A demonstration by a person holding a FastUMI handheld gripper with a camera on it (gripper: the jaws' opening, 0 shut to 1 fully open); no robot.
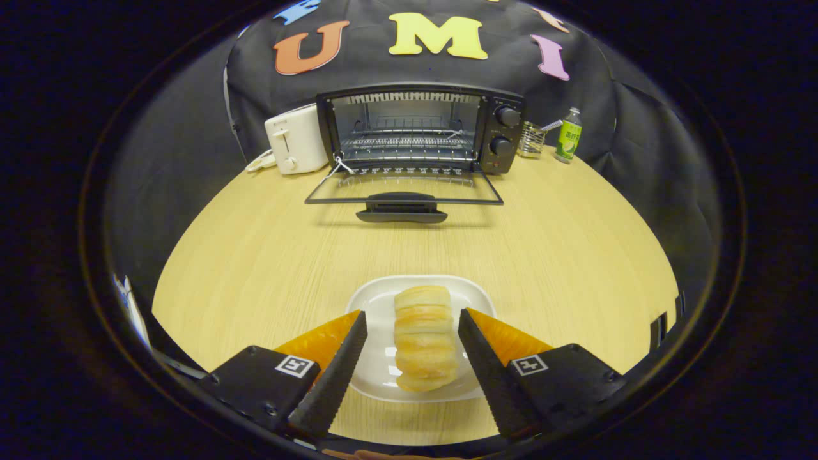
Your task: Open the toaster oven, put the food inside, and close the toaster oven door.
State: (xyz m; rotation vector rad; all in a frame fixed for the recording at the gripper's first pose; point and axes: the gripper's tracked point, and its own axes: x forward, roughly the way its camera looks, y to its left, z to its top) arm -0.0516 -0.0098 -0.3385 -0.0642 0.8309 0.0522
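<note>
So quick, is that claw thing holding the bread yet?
Gripper: open, jaws on either side of the bread roll on its white plate, not gripping it.

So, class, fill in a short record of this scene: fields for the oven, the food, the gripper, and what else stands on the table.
oven: toaster oven at the table's far side, door folded down open, rack bare
food: pastry roll on white plate
gripper: gripper open, fingers either side of the roll, not touching
other items: white toaster, glass, green bottle
surface: wooden table
</note>
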